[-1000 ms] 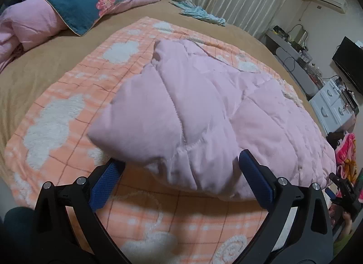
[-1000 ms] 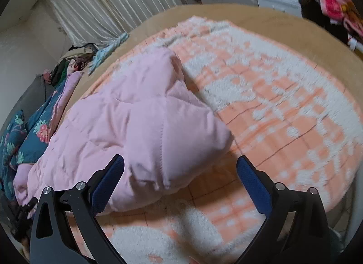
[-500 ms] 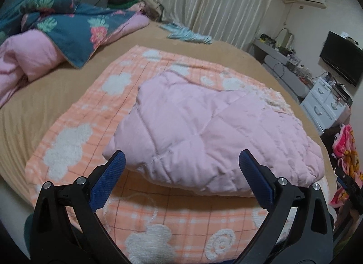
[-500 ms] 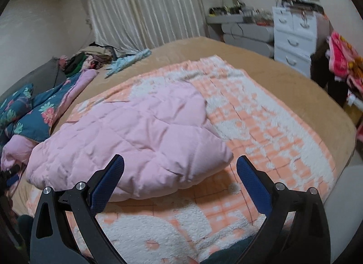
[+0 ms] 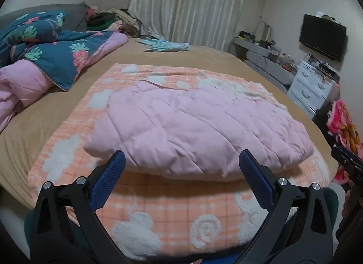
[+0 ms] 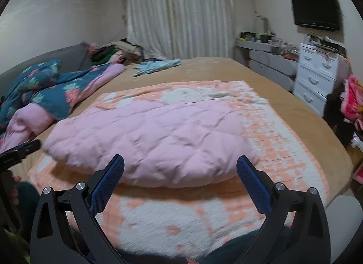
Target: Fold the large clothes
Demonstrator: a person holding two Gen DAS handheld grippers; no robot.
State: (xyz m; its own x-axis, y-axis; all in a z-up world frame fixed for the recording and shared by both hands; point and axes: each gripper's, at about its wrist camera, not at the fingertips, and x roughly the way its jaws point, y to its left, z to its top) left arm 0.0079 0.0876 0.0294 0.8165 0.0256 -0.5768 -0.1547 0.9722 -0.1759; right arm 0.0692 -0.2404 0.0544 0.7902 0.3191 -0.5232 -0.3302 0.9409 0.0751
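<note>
A pink quilted padded garment (image 5: 192, 127) (image 6: 154, 136) lies folded into a thick bundle on an orange-and-white checked blanket (image 5: 172, 209) (image 6: 281, 150) spread over the bed. My left gripper (image 5: 181, 159) is open, held back from the bundle's near edge with nothing between its blue pads. Likewise my right gripper (image 6: 180, 161) stands open and empty in front of the bundle. The tip of the right gripper shows at the right edge of the left wrist view, and the left gripper's tip at the left edge of the right wrist view.
The bed has a tan cover (image 5: 29, 127). A blue floral duvet with pink lining (image 5: 52, 59) is heaped at the left. A light blue garment (image 5: 168, 46) lies at the far side. White drawers (image 6: 317, 75) and a wall TV (image 6: 316, 9) stand to the right.
Both grippers have pulled back and tilted up from the pink bundle, so more of the room shows. The bundle has settled flat on the blanket.
</note>
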